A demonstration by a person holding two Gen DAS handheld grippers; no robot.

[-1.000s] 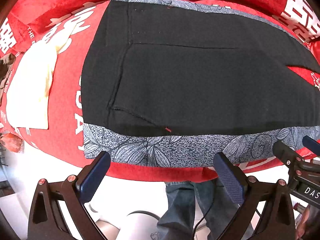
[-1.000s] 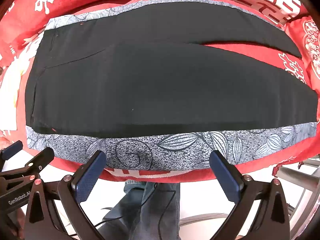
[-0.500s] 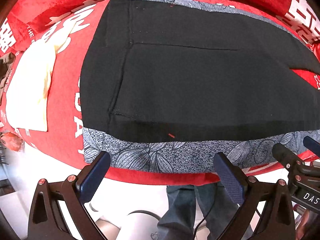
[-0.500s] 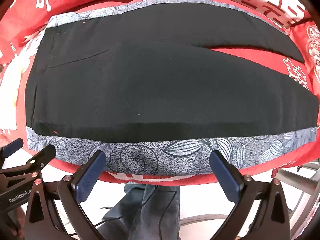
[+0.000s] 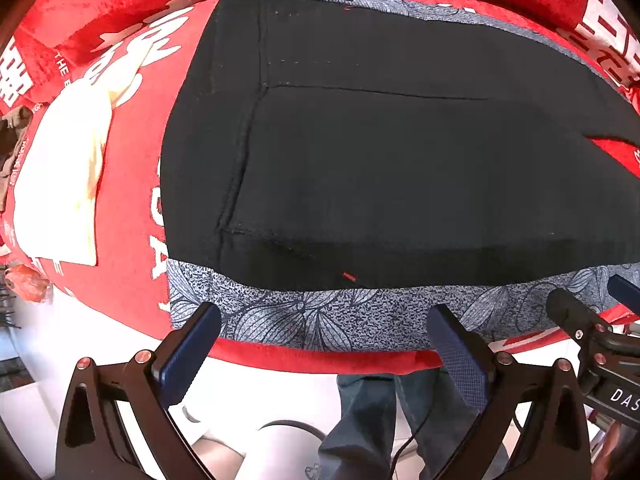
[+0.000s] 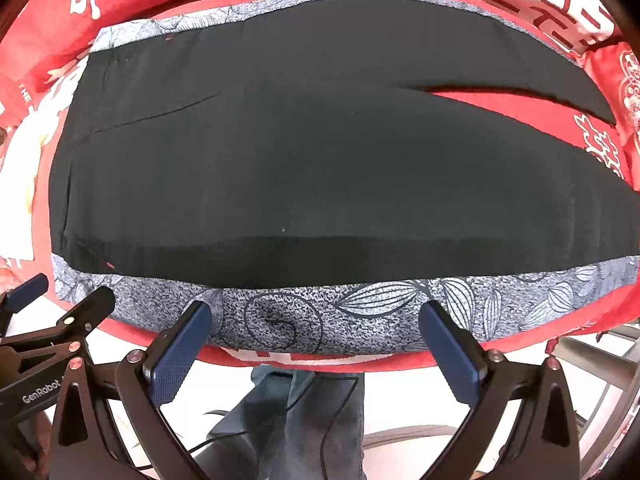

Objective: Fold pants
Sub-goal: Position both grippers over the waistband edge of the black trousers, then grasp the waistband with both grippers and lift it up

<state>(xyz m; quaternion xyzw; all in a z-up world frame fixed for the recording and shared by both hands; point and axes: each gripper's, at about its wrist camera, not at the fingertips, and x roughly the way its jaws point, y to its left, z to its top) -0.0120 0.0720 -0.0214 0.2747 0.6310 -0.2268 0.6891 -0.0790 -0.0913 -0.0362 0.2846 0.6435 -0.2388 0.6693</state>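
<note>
Two claws hover at near edge, nothing gripped. Red cloth (image 5: 132,184) covers table. Black pants (image 6: 320,176) w/ grey floral side band (image 6: 360,312) lie flat across it, waist left, legs splitting at far right. Left claw (image 5: 326,340) spread wide nr waist; right claw (image 6: 316,328) spread wide mid-leg. Step: pre-grasp for lengthwise fold, prob. Next: lower both, pinch band edge, carry over to far side.

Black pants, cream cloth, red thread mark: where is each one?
black pants (image 5: 400,168), left wrist view, middle of the fabric
cream cloth (image 5: 60,184), left wrist view, its centre
red thread mark (image 5: 349,277), left wrist view, near hem
</note>
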